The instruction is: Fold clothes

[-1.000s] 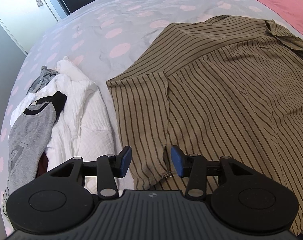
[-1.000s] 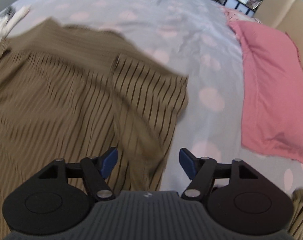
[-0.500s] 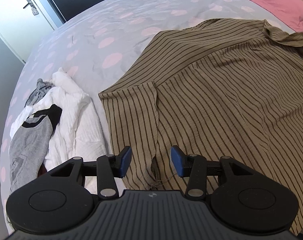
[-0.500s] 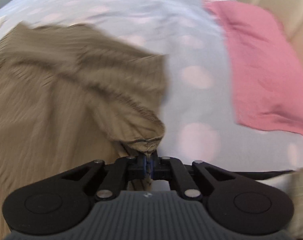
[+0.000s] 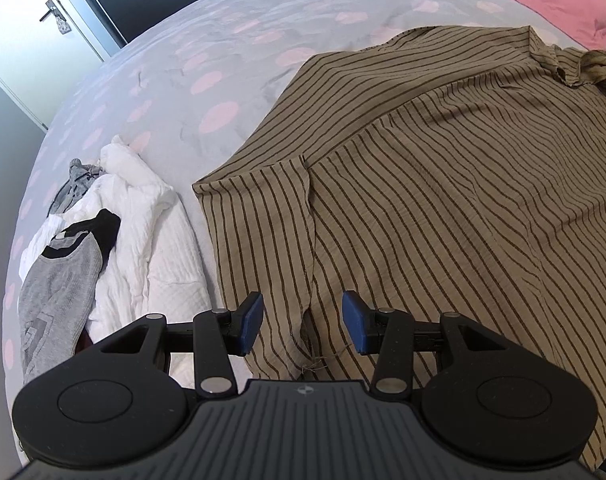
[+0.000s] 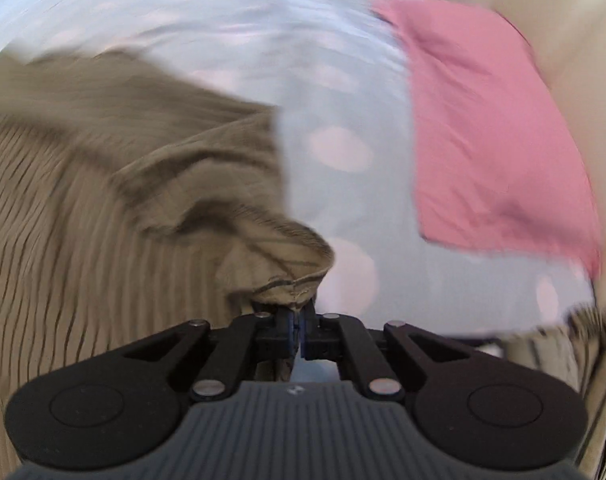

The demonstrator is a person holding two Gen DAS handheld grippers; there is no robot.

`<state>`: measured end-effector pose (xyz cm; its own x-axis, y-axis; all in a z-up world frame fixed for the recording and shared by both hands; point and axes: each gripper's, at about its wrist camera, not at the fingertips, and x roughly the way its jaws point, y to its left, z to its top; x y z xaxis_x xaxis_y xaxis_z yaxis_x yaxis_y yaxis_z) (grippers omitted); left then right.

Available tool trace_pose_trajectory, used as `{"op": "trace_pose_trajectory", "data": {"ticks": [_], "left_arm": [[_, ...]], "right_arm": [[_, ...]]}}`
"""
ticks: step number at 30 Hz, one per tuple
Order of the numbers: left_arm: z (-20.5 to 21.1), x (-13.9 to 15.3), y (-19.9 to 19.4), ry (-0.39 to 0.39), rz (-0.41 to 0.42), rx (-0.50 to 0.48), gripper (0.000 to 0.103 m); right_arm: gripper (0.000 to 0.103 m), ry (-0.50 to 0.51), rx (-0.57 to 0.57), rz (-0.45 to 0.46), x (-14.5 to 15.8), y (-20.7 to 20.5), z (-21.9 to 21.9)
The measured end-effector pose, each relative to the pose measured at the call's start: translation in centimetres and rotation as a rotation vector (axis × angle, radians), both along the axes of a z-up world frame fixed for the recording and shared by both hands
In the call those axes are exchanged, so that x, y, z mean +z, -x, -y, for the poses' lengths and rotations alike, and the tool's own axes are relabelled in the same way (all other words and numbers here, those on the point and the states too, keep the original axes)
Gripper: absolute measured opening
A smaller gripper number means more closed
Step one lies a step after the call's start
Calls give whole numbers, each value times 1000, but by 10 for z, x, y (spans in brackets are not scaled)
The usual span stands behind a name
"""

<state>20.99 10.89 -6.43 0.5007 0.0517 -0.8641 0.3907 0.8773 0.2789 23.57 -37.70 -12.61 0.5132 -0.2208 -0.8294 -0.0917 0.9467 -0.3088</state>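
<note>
1. Right gripper [image 6: 299,326]: jaws pinched together on a bunched cuff/sleeve end of the striped shirt [image 6: 103,208], fabric lifted off the bed. View is motion-blurred, so exact grab pt unclear.
2. Left gripper [image 5: 302,323]: jaws apart, nothing held, hovering over the shirt's near edge, straddling the seam where the left sleeve meets the body.
3. Shirt [image 5: 443,200] spread mostly flat on the bed, long axis running away from the grippers, collar at the far end.
4. Key relation: held sleeve sits to the shirt's right, body lies to its left, so fold-in direction looks leftward.
5. Obstacles: pile of clothes [image 5: 103,240] just left of the shirt, pink pillow [image 6: 495,132] far right. Bedsheet [image 5: 223,60] beyond.
</note>
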Motion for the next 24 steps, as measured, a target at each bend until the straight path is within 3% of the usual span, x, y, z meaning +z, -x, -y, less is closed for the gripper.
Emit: {"op": "trace_pose_trajectory", "data": {"ticks": [2, 8, 10, 11, 13, 19, 24], "left_arm": [[1, 0, 0, 14, 11, 4, 41], [23, 18, -5, 227, 27, -43, 41], [43, 25, -11, 249, 18, -77, 41], [54, 28, -15, 258, 12, -95, 42], [79, 35, -23, 264, 7, -138, 42], [166, 44, -50, 282, -6, -276, 49], [243, 25, -79, 359, -71, -347, 49]], "right_arm": [[4, 36, 77, -16, -5, 6, -10], [7, 144, 308, -63, -21, 24, -42], [15, 164, 360, -72, -25, 28, -48], [19, 162, 359, -70, -24, 29, -47], [39, 167, 361, -67, -23, 32, -46], [55, 176, 309, -54, -15, 46, -38], [58, 93, 245, 59, -11, 61, -19]]}}
